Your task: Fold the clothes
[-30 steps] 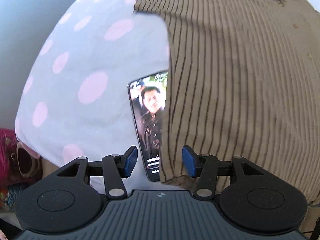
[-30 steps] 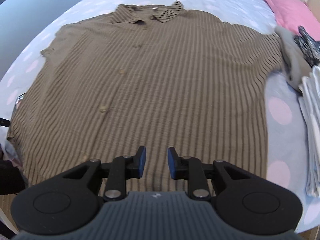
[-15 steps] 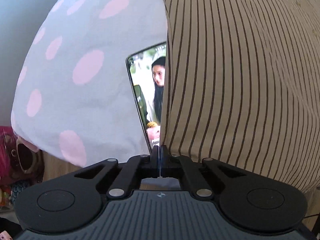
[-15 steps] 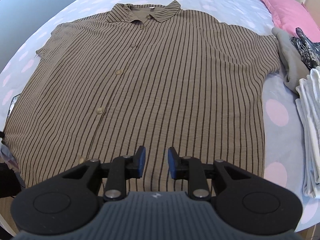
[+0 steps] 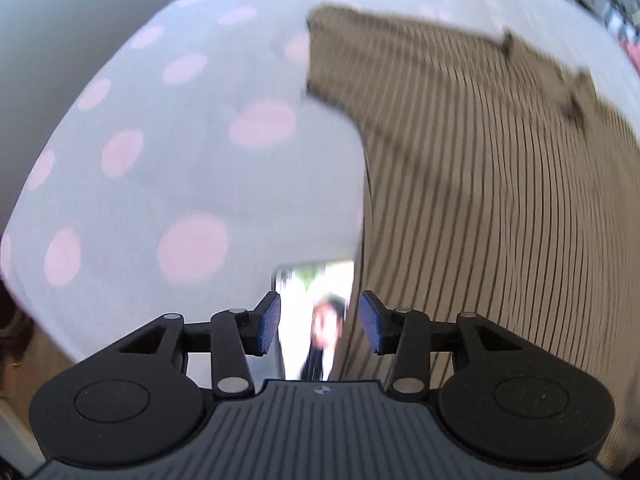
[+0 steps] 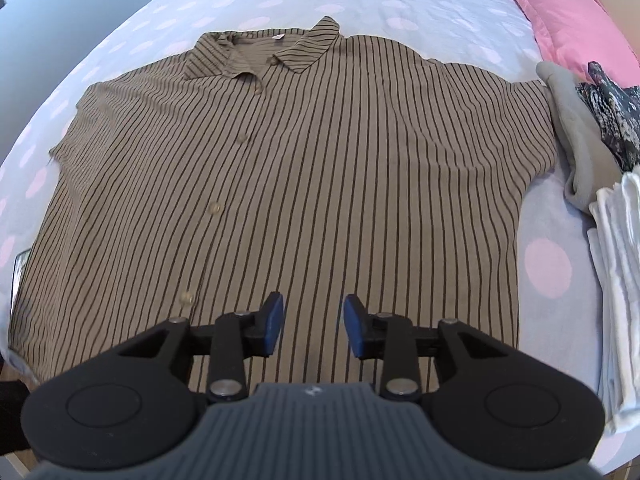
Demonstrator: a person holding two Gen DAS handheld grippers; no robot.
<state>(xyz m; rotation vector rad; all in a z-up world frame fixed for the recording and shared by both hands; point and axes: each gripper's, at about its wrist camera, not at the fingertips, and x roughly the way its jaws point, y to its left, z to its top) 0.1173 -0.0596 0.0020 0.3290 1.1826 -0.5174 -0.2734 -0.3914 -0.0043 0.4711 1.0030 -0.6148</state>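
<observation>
Two grippers, left (image 5: 318, 326) and right (image 6: 313, 326), jaws opening, nothing between | brown striped button shirt (image 6: 304, 184) lay flat on dotted bed (image 6: 420, 12) | risk: flat glowing phone (image 5: 316, 300) under shirt edge could get dragged off.

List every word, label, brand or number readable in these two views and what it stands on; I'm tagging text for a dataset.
No text can be read in either view.
Phone screen beside the striped shirt: lit, but blurred; any caption is unreadable.
Neck label inside the shirt collar: a small pale tag, too small to read.
Emblem on the left gripper's body: a tiny mark, no legible letters.
Emblem on the right gripper's body: likewise illegible.
</observation>
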